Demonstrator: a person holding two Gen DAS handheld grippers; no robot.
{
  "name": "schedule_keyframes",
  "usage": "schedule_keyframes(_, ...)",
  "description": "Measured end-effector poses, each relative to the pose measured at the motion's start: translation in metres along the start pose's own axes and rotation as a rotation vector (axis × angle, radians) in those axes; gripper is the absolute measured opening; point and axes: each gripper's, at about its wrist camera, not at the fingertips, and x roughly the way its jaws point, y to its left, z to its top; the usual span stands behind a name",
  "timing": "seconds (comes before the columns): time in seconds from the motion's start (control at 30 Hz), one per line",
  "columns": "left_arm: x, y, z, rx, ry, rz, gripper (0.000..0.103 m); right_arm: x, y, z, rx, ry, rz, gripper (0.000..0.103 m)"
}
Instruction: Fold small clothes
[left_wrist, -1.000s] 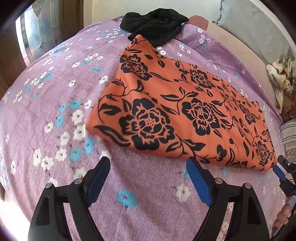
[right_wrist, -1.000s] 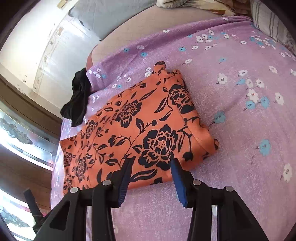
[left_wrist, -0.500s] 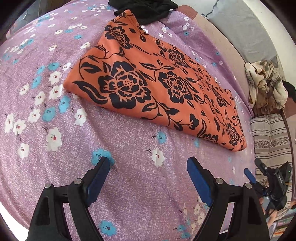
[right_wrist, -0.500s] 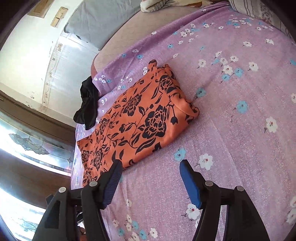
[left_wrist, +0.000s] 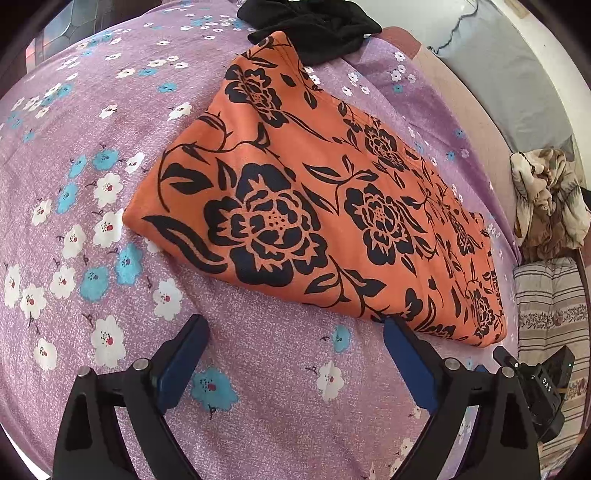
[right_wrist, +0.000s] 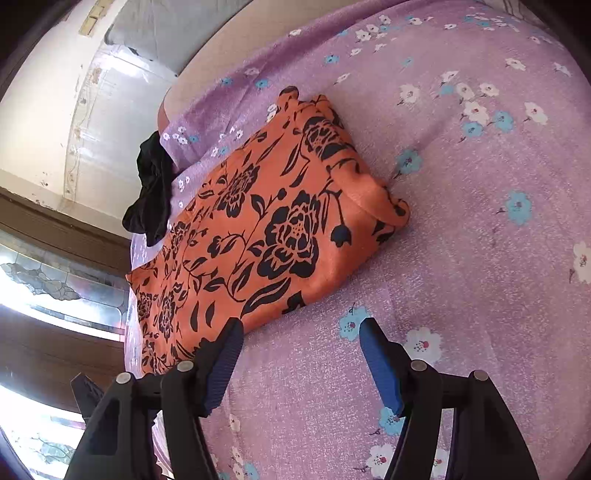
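Note:
A folded orange garment with black flowers (left_wrist: 314, 206) lies flat on the purple flowered bedsheet (left_wrist: 92, 147). My left gripper (left_wrist: 295, 328) hovers just short of its near long edge. Its jaws are opening, with only sheet between them, and its right fingertip reaches the garment's edge. In the right wrist view the same garment (right_wrist: 258, 236) runs away to the left. My right gripper (right_wrist: 300, 326) stands open at its near edge, the left fingertip over the hem and nothing gripped. The right gripper's body (left_wrist: 532, 376) shows at the left view's lower right.
A black garment (left_wrist: 314, 26) lies bunched at the orange one's far end, by the bed's edge. A crumpled beige cloth (left_wrist: 546, 199) and a striped pillow (left_wrist: 546, 295) sit to the right, a grey pillow (left_wrist: 509, 74) behind. A stained-glass window (right_wrist: 55, 288) is beyond the bed.
Both grippers drew back from the garment, then came down close to its near edge again. The right jaws spread wider and the left jaws widened slightly. The garment has not moved.

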Motion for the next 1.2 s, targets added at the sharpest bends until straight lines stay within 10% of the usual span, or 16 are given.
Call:
schedule_keyframes(0.3,0.001,0.002,0.0,0.021,0.012,-0.049,0.103,0.013,0.004,-0.003,0.0,0.032,0.013,0.069)
schedule_keyframes(0.9,-0.01,0.048,0.008,-0.336,-0.158,-0.246,0.102,0.009,-0.014,0.007,0.128,0.02,0.139,0.07)
schedule_keyframes(1.2,-0.003,0.05,0.021,-0.372,-0.193,-0.278,0.025,0.011,-0.018,0.009,0.136,0.014,0.154,0.07)
